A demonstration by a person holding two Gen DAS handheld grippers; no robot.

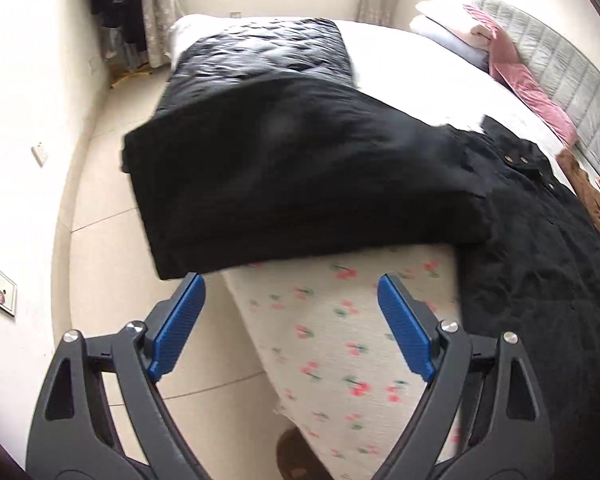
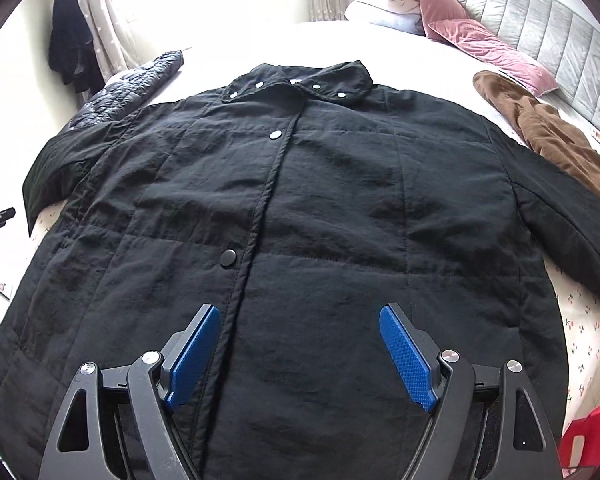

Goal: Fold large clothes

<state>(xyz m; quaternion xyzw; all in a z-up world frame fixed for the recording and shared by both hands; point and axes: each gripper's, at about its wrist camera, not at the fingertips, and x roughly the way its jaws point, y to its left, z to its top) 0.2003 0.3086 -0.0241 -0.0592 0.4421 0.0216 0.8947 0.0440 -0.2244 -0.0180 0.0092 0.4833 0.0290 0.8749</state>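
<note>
A large black snap-button coat (image 2: 300, 208) lies spread flat, front up, on the bed, collar away from me and both sleeves out to the sides. My right gripper (image 2: 300, 312) is open and empty, just above the coat's lower front. My left gripper (image 1: 292, 284) is open and empty, just short of the coat's left sleeve (image 1: 300, 176), which hangs over the bed's edge. The coat's body (image 1: 540, 248) fills the right of the left wrist view.
A shiny dark quilted jacket (image 1: 260, 52) lies beyond the sleeve; it also shows in the right wrist view (image 2: 136, 84). A brown garment (image 2: 552, 136), pink cushions (image 2: 476, 40) and folded bedding (image 2: 384, 8) lie by the grey headboard (image 2: 560, 40). The floral mattress side (image 1: 340, 340) drops to tiled floor (image 1: 112, 272).
</note>
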